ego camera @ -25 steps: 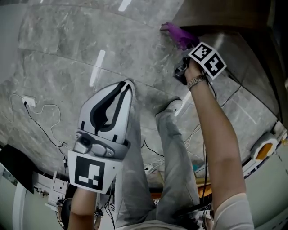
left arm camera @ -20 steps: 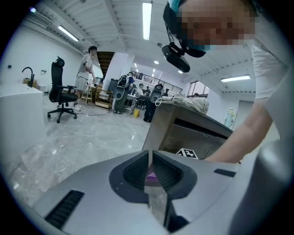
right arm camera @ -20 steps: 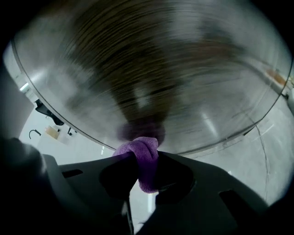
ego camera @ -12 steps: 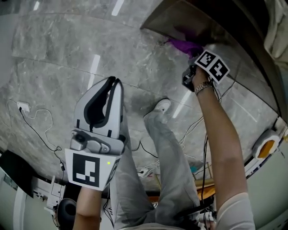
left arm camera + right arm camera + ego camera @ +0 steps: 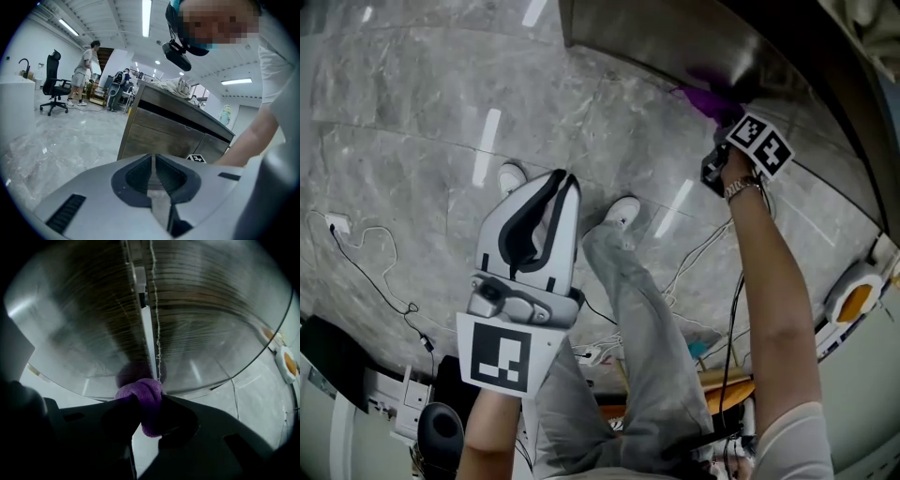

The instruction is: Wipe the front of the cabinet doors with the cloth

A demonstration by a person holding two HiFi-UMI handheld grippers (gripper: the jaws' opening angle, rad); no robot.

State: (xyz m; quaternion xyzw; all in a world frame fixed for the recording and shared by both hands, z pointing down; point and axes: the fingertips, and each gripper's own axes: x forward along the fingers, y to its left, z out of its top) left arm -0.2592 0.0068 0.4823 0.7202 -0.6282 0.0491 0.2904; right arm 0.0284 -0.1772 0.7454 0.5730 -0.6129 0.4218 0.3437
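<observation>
**A:** What has changed over the last second?

**B:** The right gripper (image 5: 146,411) has carried the bunched purple cloth (image 5: 142,397) from the cabinet's bottom edge up onto the brown wood-grain cabinet doors (image 5: 89,310). The head view now shows far more door front than it did 1 second ago. The person's feet have also stepped closer.

**A:** So is wiping under way?

**B:** I judge that it is just starting. The cloth's dark reflection sits directly ahead of it, so it is touching the door or nearly so, right at the seam between the 2 doors.

**A:** How is the cloth held, and how does it lie?

**B:** The right gripper's jaws pinch it at its middle. Its long axis runs straight ahead along the jaws. The rounded, folded end points forward at the seam, and the loose end trails back below the jaws.

**A:** And the left gripper (image 5: 153,187)?

**B:** Its jaws are pressed together on nothing. It is held up well to the left of the right gripper and away from the doors.
</observation>
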